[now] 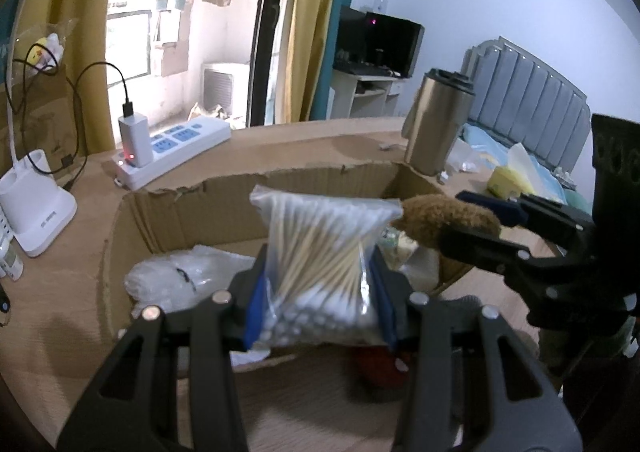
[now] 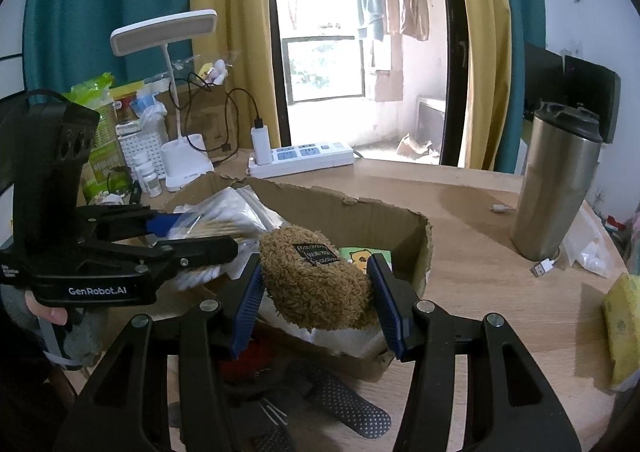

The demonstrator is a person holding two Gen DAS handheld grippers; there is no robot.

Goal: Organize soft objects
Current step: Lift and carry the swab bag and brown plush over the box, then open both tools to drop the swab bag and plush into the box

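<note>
My left gripper (image 1: 320, 292) is shut on a clear bag of cotton swabs (image 1: 320, 252) and holds it over an open cardboard box (image 1: 192, 208). My right gripper (image 2: 316, 292) is shut on a brown plush toy (image 2: 316, 280) with a black label, above the same box (image 2: 360, 212). The right gripper and the plush (image 1: 444, 218) show at the right in the left wrist view. The left gripper (image 2: 192, 236) with the swab bag (image 2: 228, 212) shows at the left in the right wrist view. A clear plastic bag (image 1: 180, 276) and a yellow card (image 2: 362, 254) lie in the box.
A steel tumbler (image 2: 556, 188) stands at the right on the wooden desk (image 2: 480, 292). A white power strip (image 2: 300, 158) with a charger and a white desk lamp (image 2: 180, 164) stand behind the box. A yellow sponge (image 2: 624, 328) lies at the right edge. Dotted grey gloves (image 2: 340, 404) lie near the front.
</note>
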